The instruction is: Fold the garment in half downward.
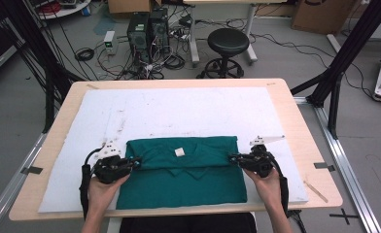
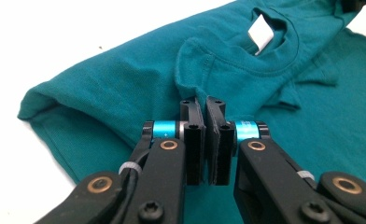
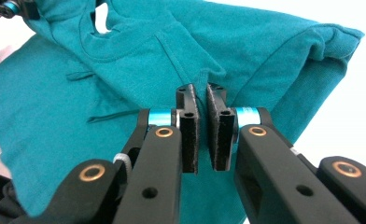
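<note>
The left gripper has its fingers pressed almost together, pinching a fold of the green T-shirt near the shoulder seam. The right gripper does the same on the opposite side, its fingers nearly closed on a thin pleat of the cloth. In the high view the left gripper and right gripper sit at the two ends of the folded-over top part, a hand behind each.

The shirt lies flat on the white pad that covers the bench, close to the person's edge, with the collar and its white label facing up in the middle of the fold.

The cloth is light, soft and limp, so it should sag and crease wherever it is not held. It looks neither fragile nor slippery. Taking it at two matching points on the outer edges of the fold, as now, seems the best way to keep the fold line straight.
</note>
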The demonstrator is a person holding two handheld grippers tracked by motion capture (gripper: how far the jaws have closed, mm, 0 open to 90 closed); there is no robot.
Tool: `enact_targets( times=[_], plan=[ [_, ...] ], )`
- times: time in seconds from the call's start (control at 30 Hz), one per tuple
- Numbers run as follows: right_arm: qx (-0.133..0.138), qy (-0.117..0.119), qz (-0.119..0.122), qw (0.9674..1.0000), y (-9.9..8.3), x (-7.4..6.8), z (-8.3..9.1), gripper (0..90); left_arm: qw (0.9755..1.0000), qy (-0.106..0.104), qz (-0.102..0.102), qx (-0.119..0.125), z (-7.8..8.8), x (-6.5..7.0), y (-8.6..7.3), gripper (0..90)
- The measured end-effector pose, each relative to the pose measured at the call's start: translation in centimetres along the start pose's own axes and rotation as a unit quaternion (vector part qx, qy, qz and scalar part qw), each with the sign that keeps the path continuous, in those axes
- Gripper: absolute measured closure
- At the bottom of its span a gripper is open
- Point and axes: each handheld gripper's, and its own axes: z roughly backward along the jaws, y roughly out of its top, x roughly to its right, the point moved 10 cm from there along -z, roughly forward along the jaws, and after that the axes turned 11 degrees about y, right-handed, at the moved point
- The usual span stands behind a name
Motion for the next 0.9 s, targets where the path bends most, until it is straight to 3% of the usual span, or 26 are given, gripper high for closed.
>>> enact_targets(
  times=[0.33, 0.7, 0.83, 0.9],
  plan=[
    [0.002, 0.008, -0.005, 1.0, -1.4, -1.2, 0.5, 85.5, 1.0, -0.001, -0.001, -0.005, 0.9, 0.8, -1.3, 86.3],
    [0.002, 0.011, -0.022, 0.9997, -2.7, -1.1, 0.3, 83.3, 0.9998, -0.008, 0.006, -0.019, 0.9, 1.3, -2.3, 85.5],
    [0.002, 0.013, -0.029, 0.9995, -2.6, -1.0, 0.3, 67.1, 0.9996, -0.001, 0.019, -0.02, 0.9, 1.1, -1.9, 68.4],
    [0.007, 0.016, -0.029, 0.9994, -2.2, -1.1, 0.4, 64.2, 0.9996, 0.003, 0.026, -0.014, 1.0, 1.0, -1.5, 62.6]
  ],
)
